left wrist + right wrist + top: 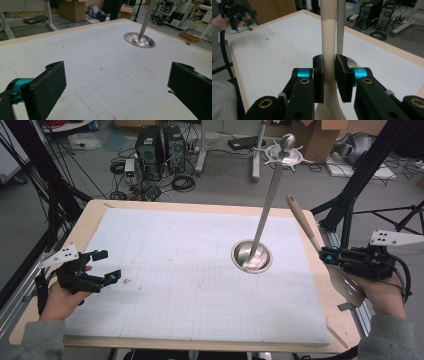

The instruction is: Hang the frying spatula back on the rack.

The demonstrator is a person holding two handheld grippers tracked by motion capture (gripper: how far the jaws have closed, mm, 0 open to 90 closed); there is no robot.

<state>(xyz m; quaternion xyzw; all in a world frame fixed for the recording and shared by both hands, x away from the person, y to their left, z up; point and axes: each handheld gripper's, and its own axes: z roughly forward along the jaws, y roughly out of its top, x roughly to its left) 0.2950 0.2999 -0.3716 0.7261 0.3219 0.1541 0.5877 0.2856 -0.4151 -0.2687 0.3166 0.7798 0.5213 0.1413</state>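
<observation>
A metal utensil stand rises from a round base on the white mat, its thin pole leaning up to a ring of hooks. My right gripper at the table's right edge is shut on the handle of a beige spatula, whose handle points up and away and whose blade hangs under the hand. In the right gripper view the jaws clamp the handle, with the pole just behind. My left gripper stands open at the mat's left edge, with nothing between its fingers.
A white gridded mat covers the wooden table. The stand's base lies far across the mat from the left gripper. Computers, cables and boxes sit on the floor beyond the table. Black frame struts stand at both sides.
</observation>
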